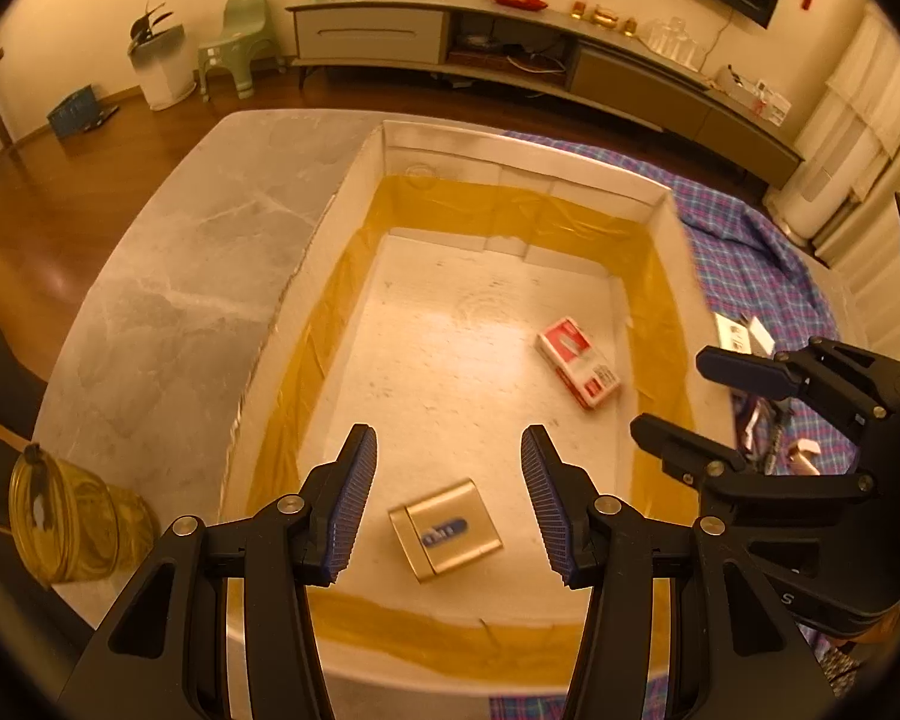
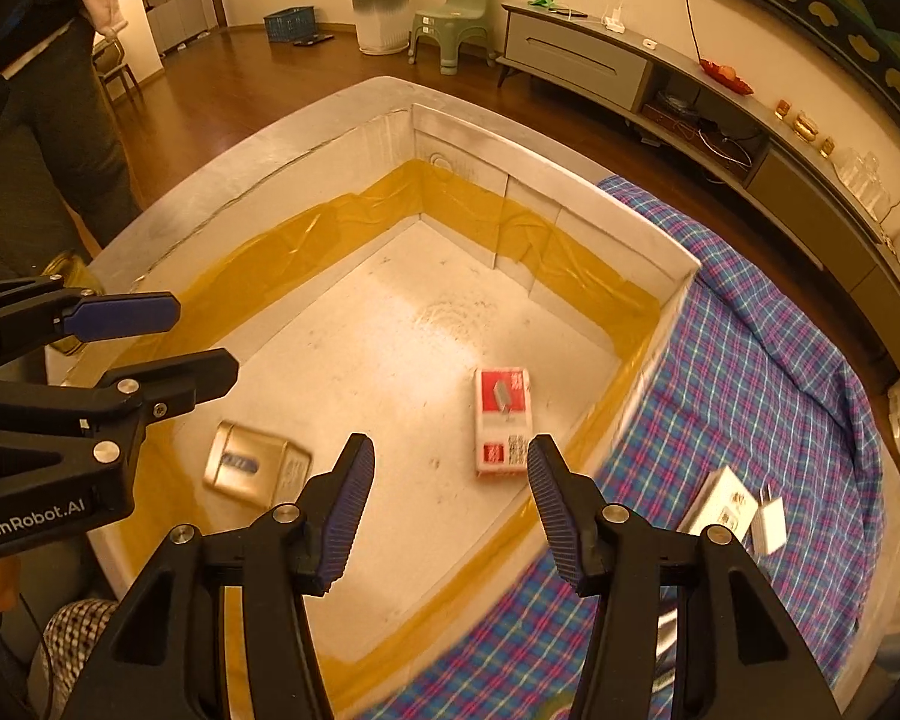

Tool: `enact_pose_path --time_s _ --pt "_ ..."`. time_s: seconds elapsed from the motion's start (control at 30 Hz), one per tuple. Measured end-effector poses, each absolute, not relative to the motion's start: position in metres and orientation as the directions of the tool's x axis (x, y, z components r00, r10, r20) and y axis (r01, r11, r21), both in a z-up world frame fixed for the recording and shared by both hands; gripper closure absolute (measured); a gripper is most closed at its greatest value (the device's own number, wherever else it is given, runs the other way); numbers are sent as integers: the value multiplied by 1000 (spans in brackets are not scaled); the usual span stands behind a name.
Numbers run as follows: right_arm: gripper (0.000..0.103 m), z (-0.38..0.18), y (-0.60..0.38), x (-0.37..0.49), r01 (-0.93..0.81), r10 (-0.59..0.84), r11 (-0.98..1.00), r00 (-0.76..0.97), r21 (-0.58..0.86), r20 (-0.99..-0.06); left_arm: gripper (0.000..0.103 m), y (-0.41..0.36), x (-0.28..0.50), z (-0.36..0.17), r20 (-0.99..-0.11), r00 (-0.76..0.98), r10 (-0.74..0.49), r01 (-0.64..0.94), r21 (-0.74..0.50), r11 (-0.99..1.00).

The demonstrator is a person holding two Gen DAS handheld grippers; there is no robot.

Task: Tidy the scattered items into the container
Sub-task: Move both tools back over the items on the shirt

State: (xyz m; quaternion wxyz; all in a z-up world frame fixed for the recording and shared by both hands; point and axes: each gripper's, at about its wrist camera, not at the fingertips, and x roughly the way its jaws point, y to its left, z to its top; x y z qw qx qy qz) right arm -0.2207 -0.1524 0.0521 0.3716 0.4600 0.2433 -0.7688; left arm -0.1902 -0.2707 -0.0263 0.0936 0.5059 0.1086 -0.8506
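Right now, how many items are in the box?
2: a gold tin near the left jaws, and a red-white pack toward the right wall. More items still lie outside on the plaid cloth.

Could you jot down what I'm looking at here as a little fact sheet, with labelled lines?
Container: white box with yellow tape around its inner walls
Inside it: gold tin; red and white carton
Left outside: white carton and white charger on the plaid cloth
Left gripper: open, empty, above the gold tin
Right gripper: open, empty, over the box's near edge
Also nearby: glass jar on the grey table
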Motion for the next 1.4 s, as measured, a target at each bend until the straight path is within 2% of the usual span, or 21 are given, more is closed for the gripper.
enact_pose_path --time_s 0.17,0.37,0.83,1.4 --pt "48 60 -131 -203 794 -382 -608 -302 -8 -873 50 -251 -172 -17 -864 -499 -57 245 -78 -966" --pt "48 79 -99 -181 792 -472 -610 -325 37 -820 50 -231 -146 -6 -822 -569 -21 224 -130 -966" --pt "48 90 -14 -137 751 -576 -652 -403 103 -711 50 -160 -94 10 -733 -679 -36 131 -73 -989" --pt "48 78 68 -121 670 -575 -723 -447 169 -686 50 -84 -75 -12 -735 -674 72 32 -126 -991"
